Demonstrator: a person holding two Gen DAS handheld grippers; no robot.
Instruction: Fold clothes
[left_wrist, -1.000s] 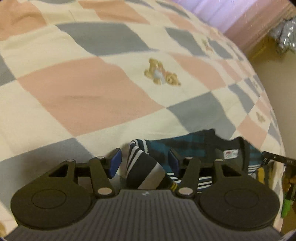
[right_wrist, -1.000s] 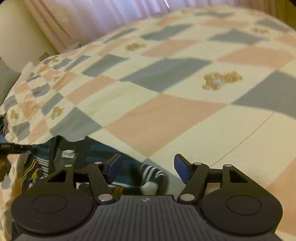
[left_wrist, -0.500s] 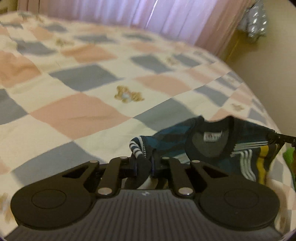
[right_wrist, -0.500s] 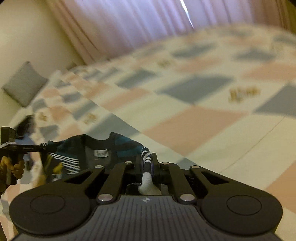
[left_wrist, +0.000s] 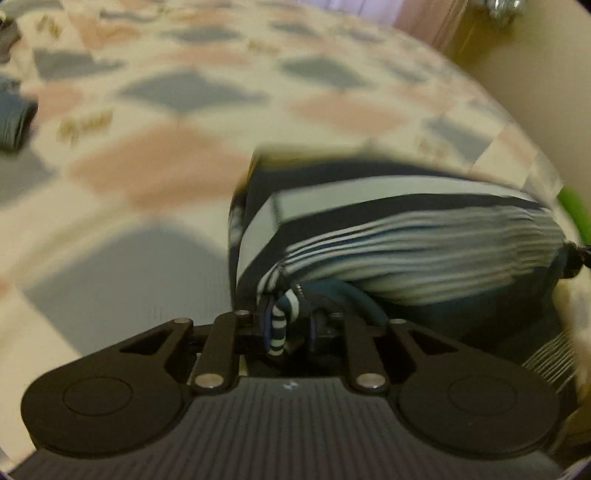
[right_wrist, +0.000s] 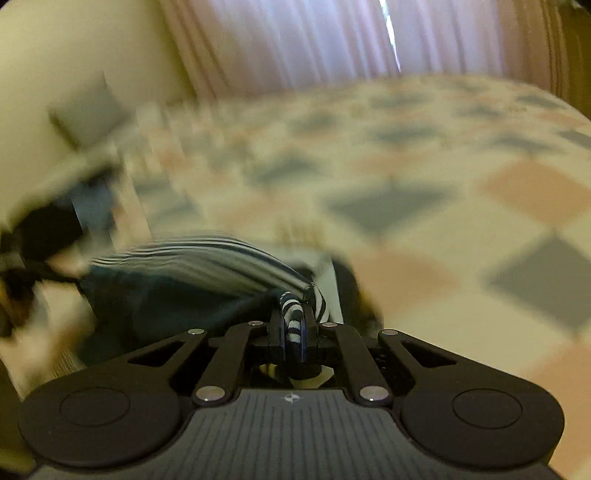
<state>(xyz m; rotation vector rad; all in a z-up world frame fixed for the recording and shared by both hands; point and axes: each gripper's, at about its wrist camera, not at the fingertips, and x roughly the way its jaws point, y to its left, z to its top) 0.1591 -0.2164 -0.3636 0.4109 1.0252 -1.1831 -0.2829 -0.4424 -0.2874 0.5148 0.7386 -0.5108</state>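
Note:
A dark teal shirt with white and navy stripes (left_wrist: 406, 251) hangs stretched between my two grippers above the checkered bedspread (left_wrist: 166, 162). My left gripper (left_wrist: 288, 325) is shut on its striped edge. My right gripper (right_wrist: 295, 328) is shut on the opposite striped edge, and the shirt (right_wrist: 192, 273) spreads to the left of it. Both views are blurred by motion. The lower part of the shirt is hidden behind the gripper bodies.
The bedspread (right_wrist: 443, 206) has pink, grey and cream squares. A grey folded item (left_wrist: 14, 122) lies at the far left of the bed. A grey pillow (right_wrist: 88, 110) leans on the wall beside pink curtains (right_wrist: 314, 40).
Both grippers closed on the shirt's striped edges and lifted it off the bed. The shirt now hangs higher and turned, with its striped side showing.

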